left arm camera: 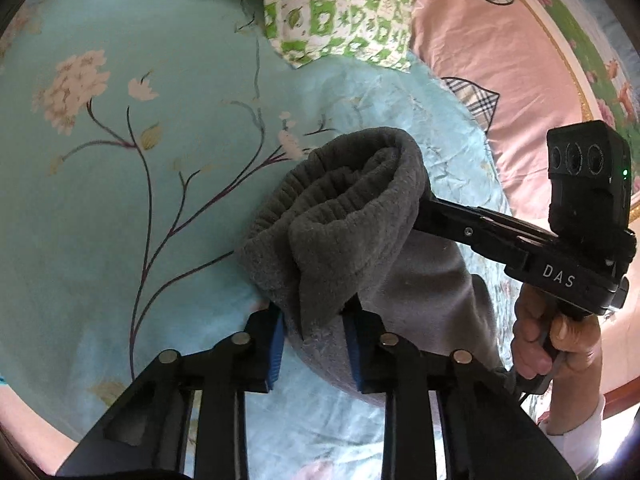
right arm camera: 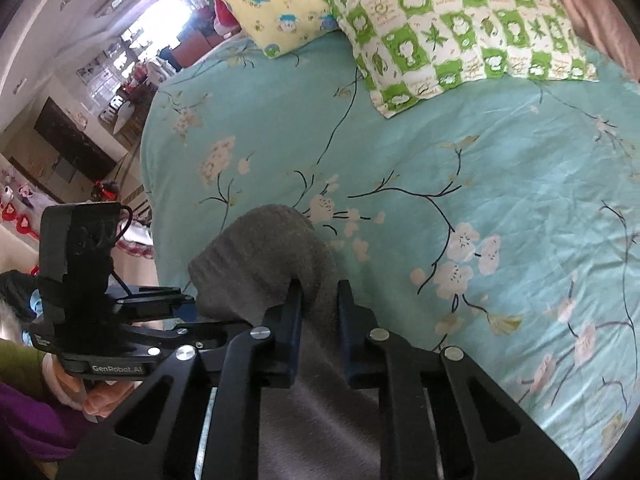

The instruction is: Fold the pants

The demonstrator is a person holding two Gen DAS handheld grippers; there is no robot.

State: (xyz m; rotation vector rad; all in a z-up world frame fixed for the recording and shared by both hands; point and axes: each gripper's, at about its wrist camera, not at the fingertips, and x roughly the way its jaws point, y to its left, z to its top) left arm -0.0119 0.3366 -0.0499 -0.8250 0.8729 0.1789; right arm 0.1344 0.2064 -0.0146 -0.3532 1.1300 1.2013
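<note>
Your floral turquoise bedsheet [right arm camera: 400, 140] spreads beneath everything, a green checked pillow [right arm camera: 460, 28] at its far edge. The grey pants [left arm camera: 344, 216] hang bunched above it, between both grippers. Your left gripper [left arm camera: 314, 344] pinches the ribbed waistband; your right gripper [right arm camera: 319, 328] clamps another fold.

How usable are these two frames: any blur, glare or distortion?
Left wrist view: sharp on the gray pants, strong fisheye bending, dark corners. Right wrist view: window at upper left blown out, room behind it soft; bedsheet evenly lit, its edge curved by the lens.
</note>
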